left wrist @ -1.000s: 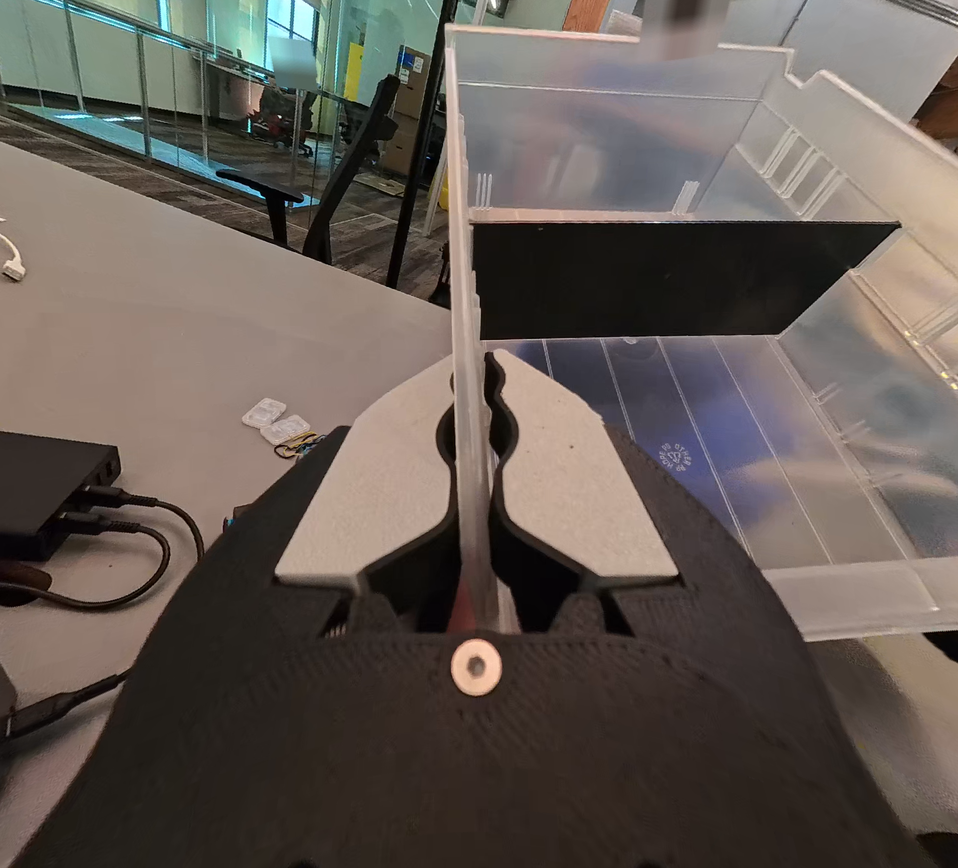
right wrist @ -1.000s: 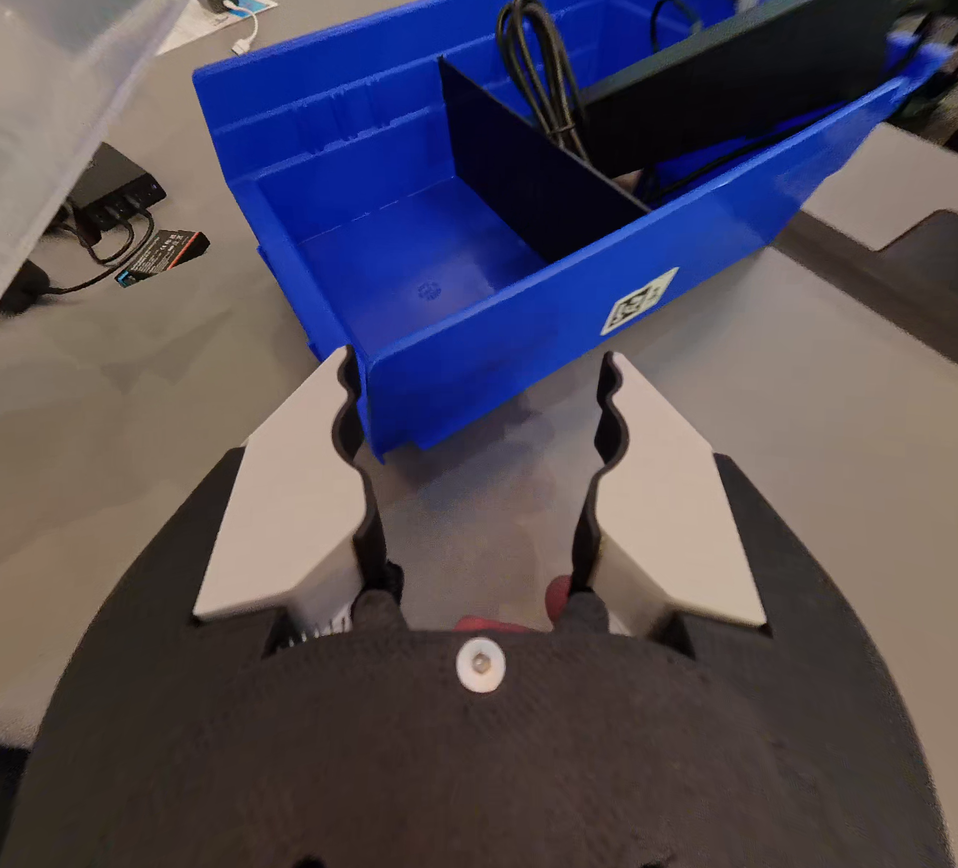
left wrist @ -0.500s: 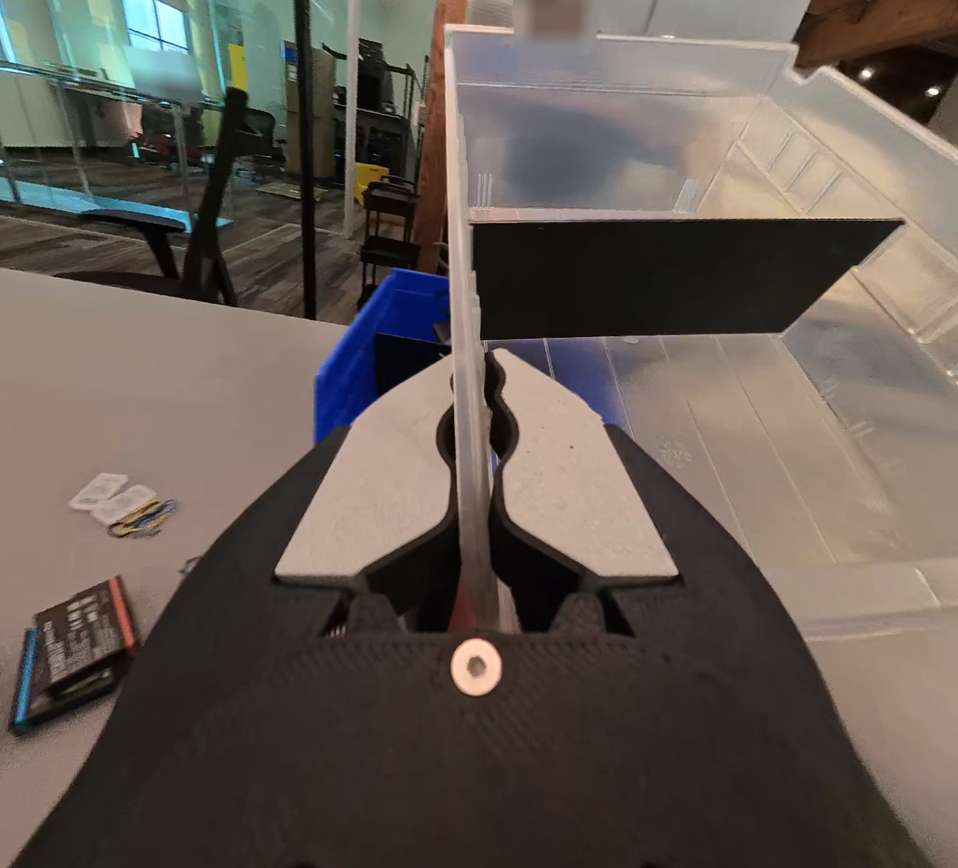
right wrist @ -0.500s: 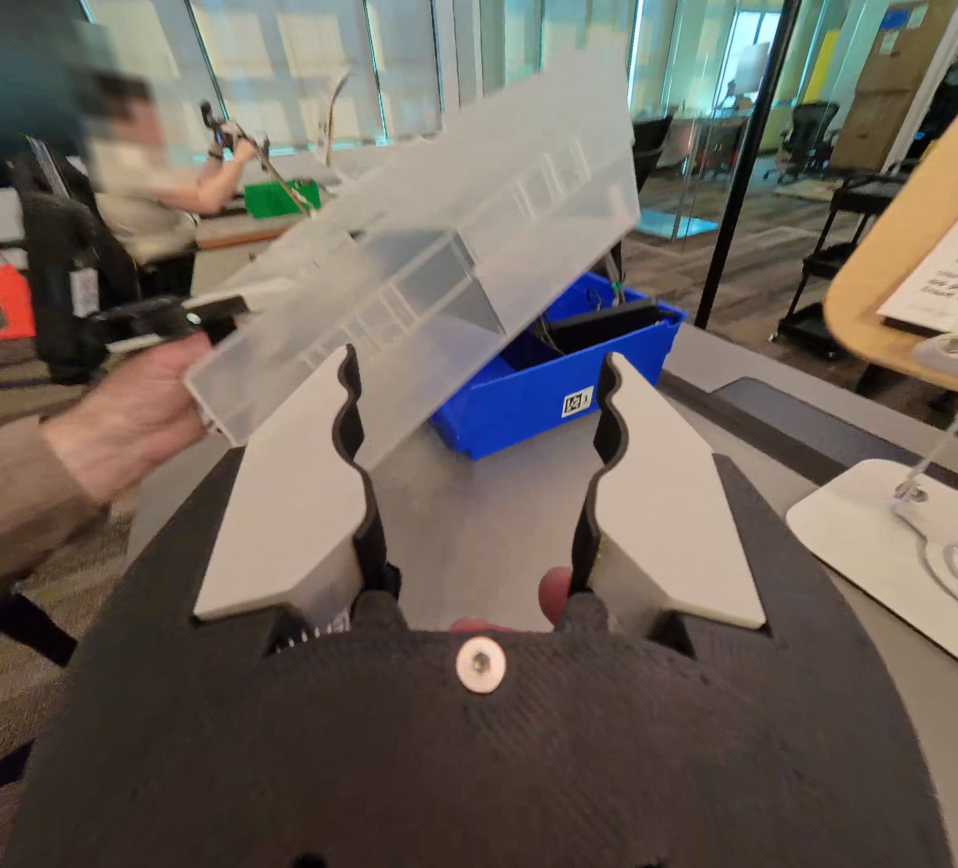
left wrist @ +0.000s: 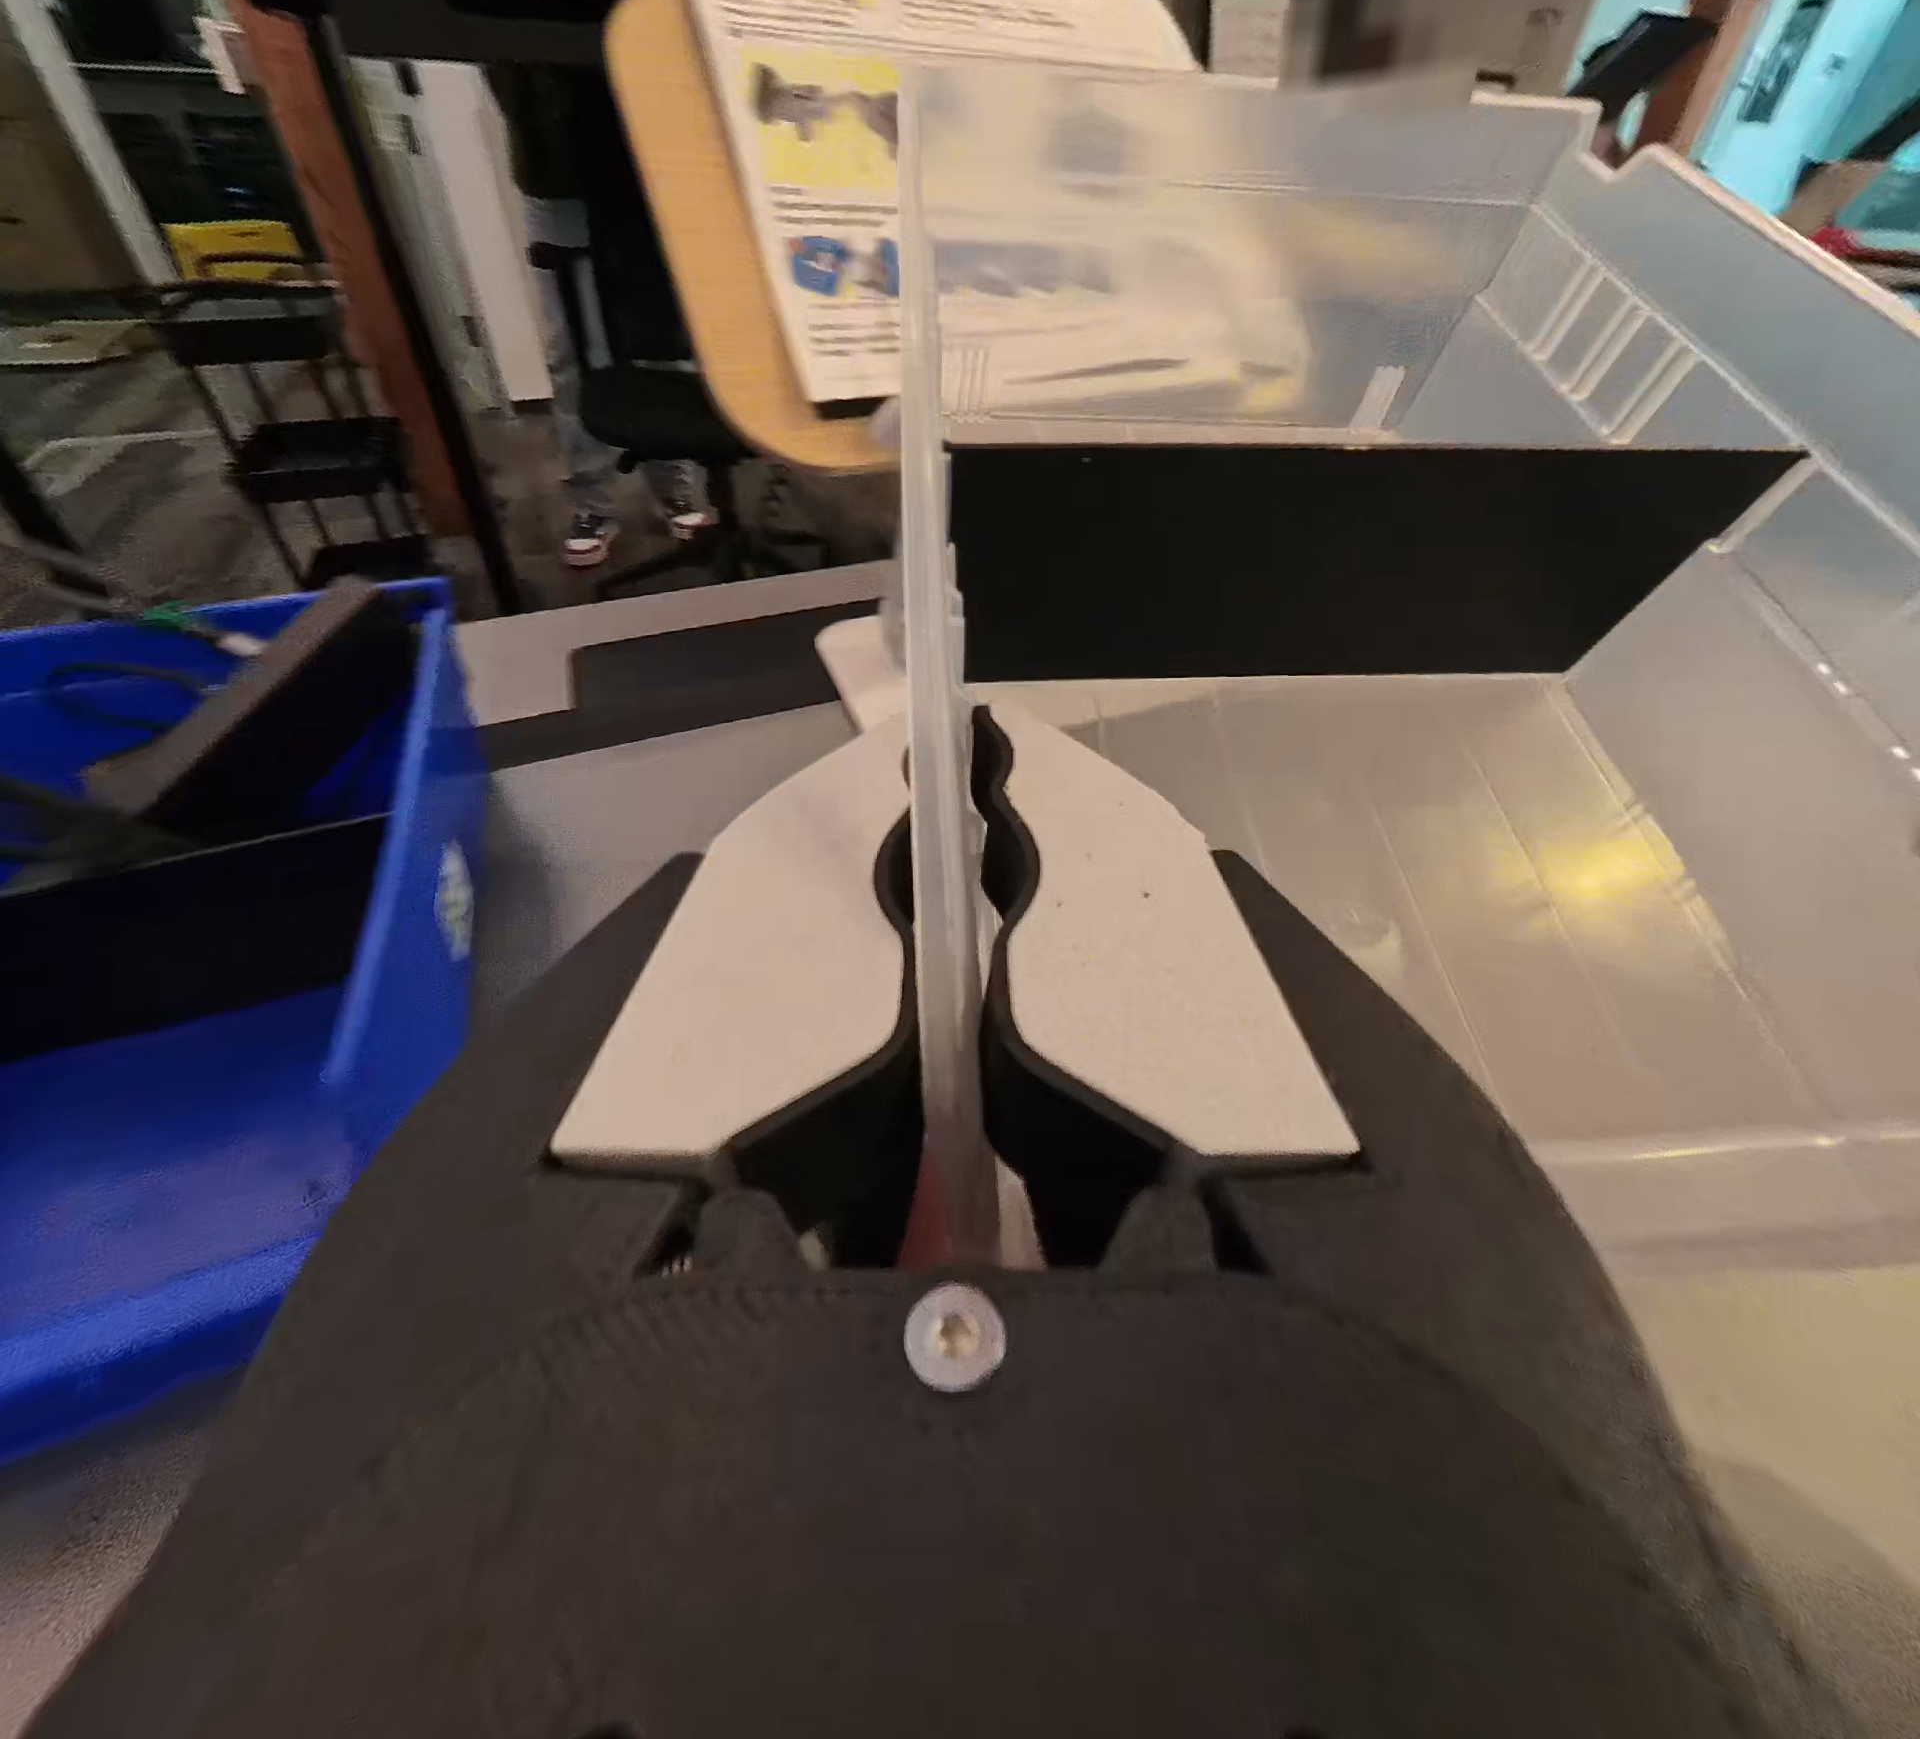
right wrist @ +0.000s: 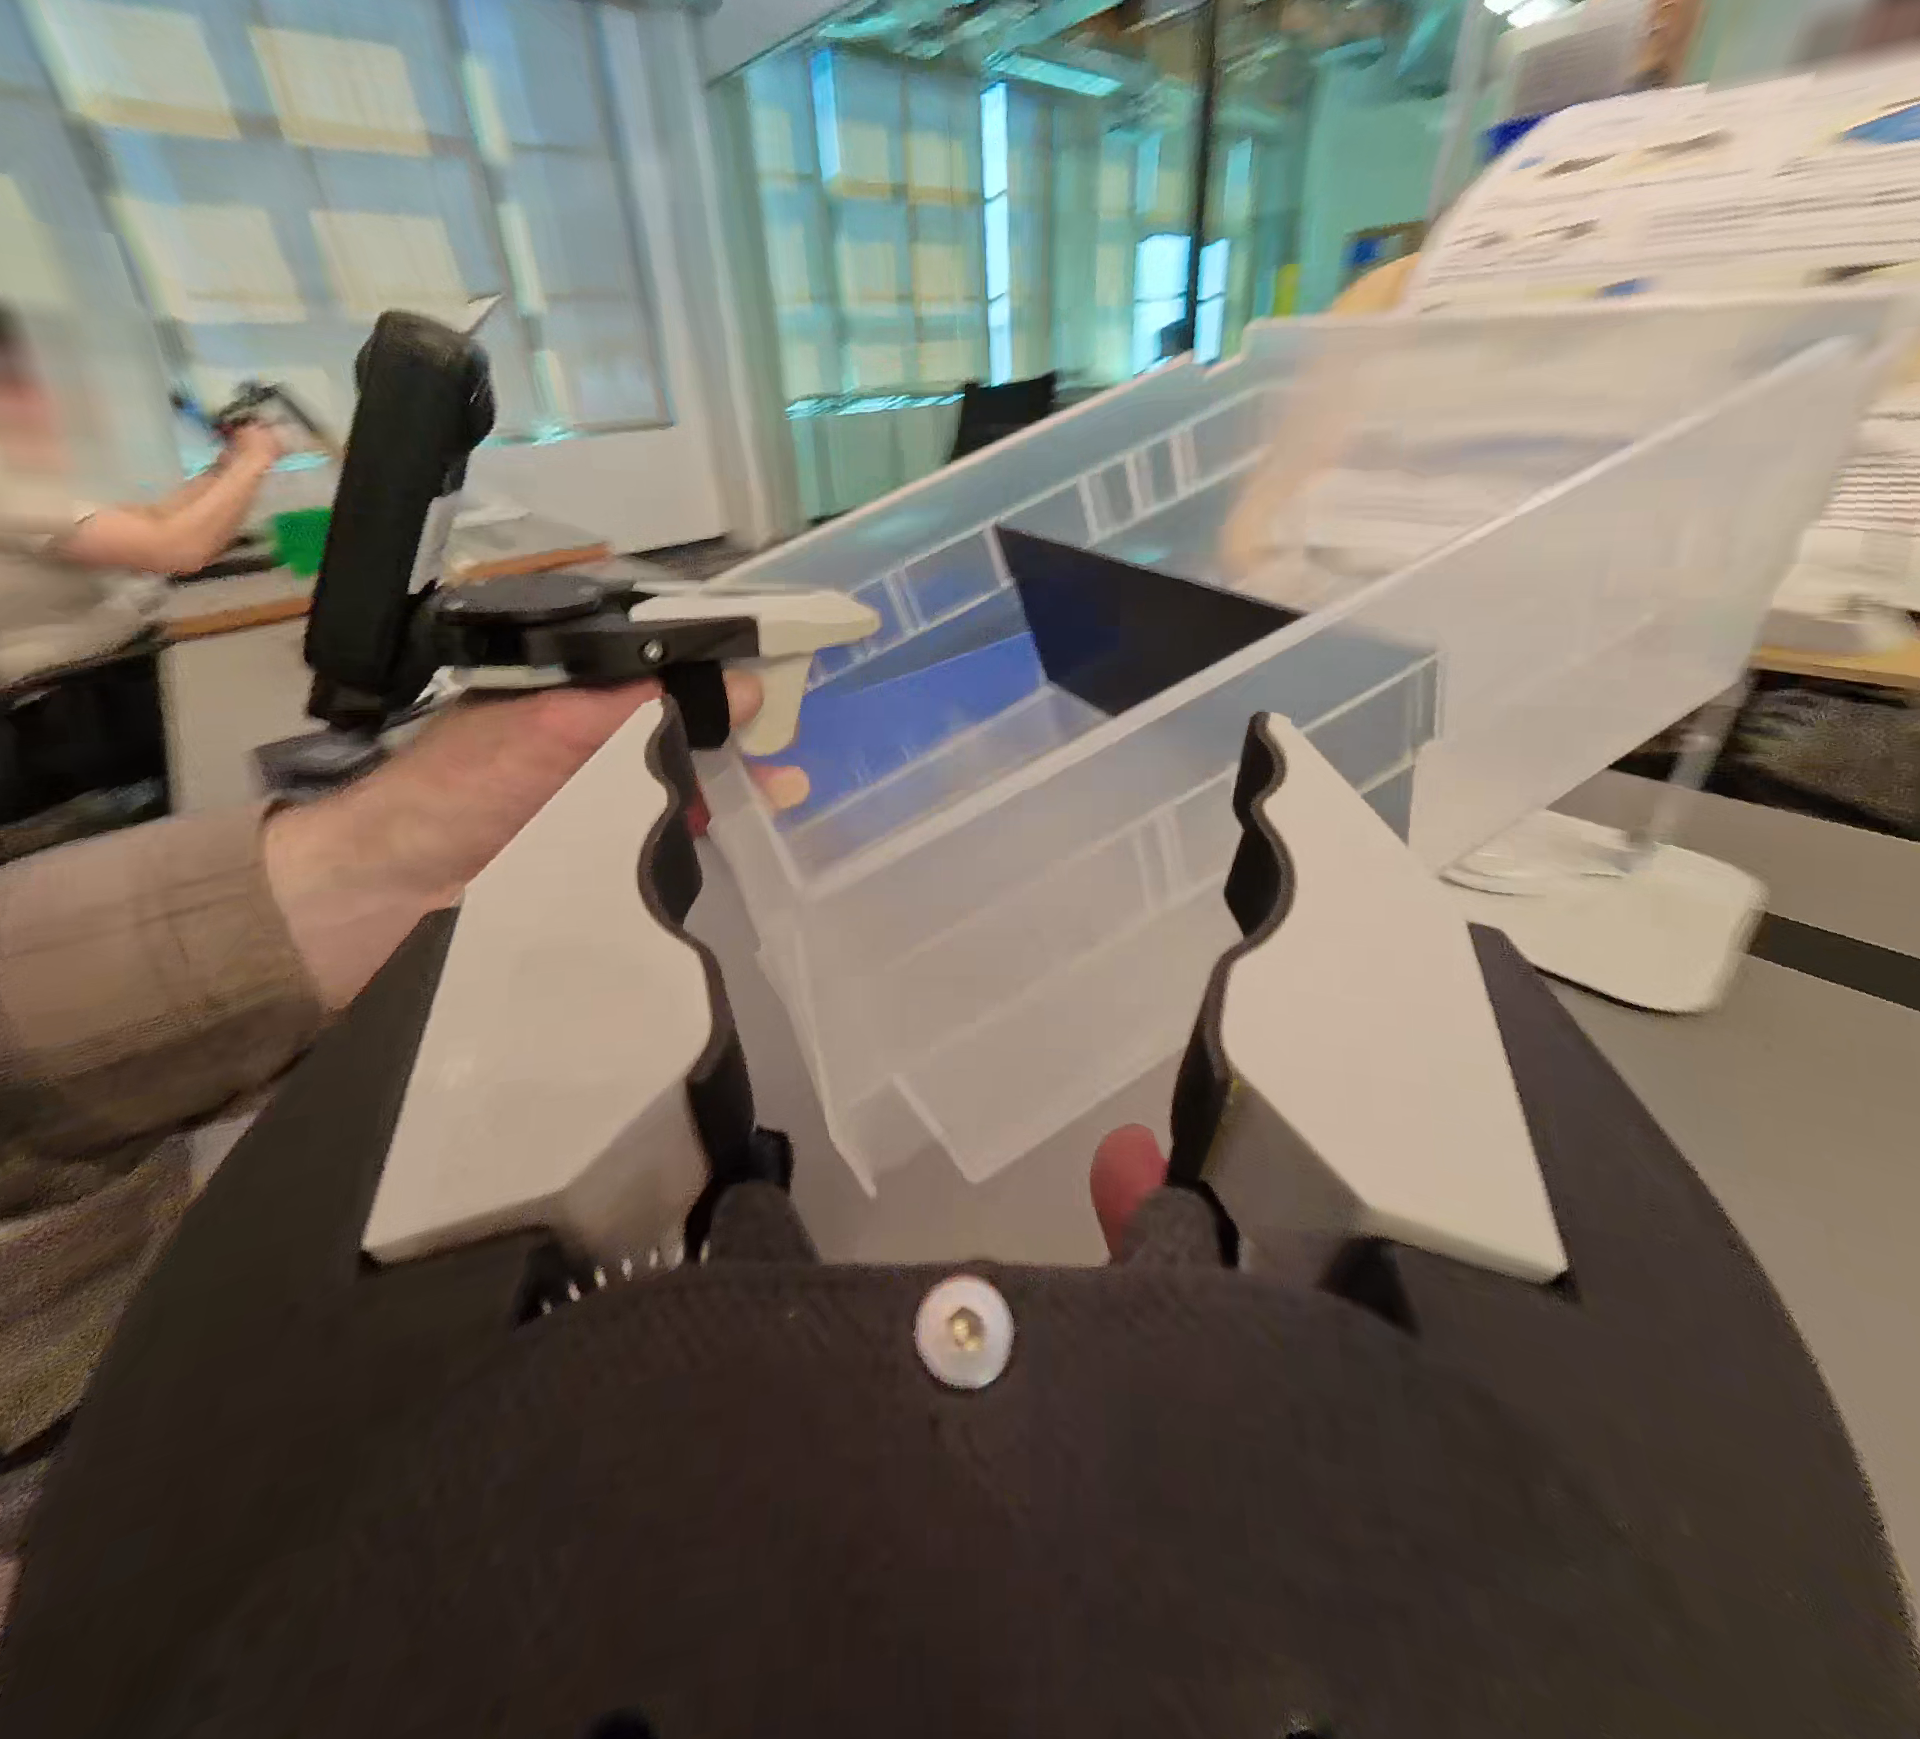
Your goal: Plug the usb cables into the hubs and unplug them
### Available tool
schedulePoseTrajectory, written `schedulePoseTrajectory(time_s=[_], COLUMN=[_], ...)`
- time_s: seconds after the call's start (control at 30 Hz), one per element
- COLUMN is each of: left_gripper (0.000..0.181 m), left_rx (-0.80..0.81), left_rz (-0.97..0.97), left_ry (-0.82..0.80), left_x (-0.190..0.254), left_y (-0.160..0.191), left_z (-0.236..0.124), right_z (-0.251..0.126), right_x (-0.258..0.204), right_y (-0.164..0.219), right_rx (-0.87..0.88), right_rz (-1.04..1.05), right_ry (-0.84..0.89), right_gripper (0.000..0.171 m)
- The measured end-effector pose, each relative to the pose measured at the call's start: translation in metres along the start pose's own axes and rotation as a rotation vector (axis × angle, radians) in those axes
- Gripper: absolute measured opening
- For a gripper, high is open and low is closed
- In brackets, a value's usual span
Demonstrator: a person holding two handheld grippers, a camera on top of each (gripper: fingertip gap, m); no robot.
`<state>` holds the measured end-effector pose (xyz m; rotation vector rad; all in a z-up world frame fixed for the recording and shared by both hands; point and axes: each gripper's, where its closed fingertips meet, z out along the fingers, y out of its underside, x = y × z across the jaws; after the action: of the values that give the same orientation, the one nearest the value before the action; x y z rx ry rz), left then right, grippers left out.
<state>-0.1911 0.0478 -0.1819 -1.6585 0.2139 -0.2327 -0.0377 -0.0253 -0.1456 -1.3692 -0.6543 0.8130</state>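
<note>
My left gripper (left wrist: 943, 754) is shut on the side wall of a clear plastic bin (left wrist: 1455, 910) and holds it tilted above the table. A black divider (left wrist: 1351, 557) stands across the bin. In the right wrist view the same bin (right wrist: 1143, 858) hangs in the air, with the left gripper (right wrist: 821, 671) clamped on its left wall and a hand (right wrist: 436, 816) behind it. My right gripper (right wrist: 961, 816) is open and empty, and the bin's lower corner lies between its fingers. A blue bin (left wrist: 405, 910) at the left holds a black cable (left wrist: 73, 702). No hub is in view.
A loose black panel (left wrist: 260, 702) leans inside the blue bin. A printed sheet (right wrist: 1714, 203) on a white stand base (right wrist: 1621, 931) is behind the clear bin on the grey table (right wrist: 1766, 1118). A seated person (right wrist: 83, 526) is at the far left. The tips of one gripper are about 20 centimeters away from the tips of the other.
The left gripper has swung right with the clear bin, past the blue bin. The hub and its cables have left view. The right gripper stays open and now faces the bin's corner.
</note>
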Motion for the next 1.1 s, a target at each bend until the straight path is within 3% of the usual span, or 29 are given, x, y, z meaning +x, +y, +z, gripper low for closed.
schedulePoseTrajectory(time_s=[0.27, 0.37, 0.6, 0.87, 1.1], left_gripper=[0.005, 0.005, 0.005, 0.010, 0.022], left_rx=[-0.065, -0.124, -0.246, -0.310, -0.283], left_rz=[-0.014, -0.013, -0.021, -0.016, 0.002], left_ry=[0.256, 0.332, 0.421, 0.440, 0.451], left_x=[0.112, 0.153, 0.232, 0.277, 0.300], left_y=[0.007, 0.021, 0.067, 0.101, 0.101], left_z=[0.085, 0.118, 0.181, 0.217, 0.228], right_z=[-0.074, -0.100, -0.152, -0.183, -0.196], right_x=[0.075, 0.113, 0.193, 0.252, 0.285], right_y=[-0.015, -0.005, 0.030, 0.063, 0.077], right_rx=[0.079, 0.043, -0.050, -0.132, -0.158], right_rz=[0.003, -0.025, 0.049, 0.070, 0.062], right_ry=[0.257, 0.377, 0.521, 0.609, 0.656], right_gripper=[0.107, 0.100, 0.104, 0.100, 0.102])
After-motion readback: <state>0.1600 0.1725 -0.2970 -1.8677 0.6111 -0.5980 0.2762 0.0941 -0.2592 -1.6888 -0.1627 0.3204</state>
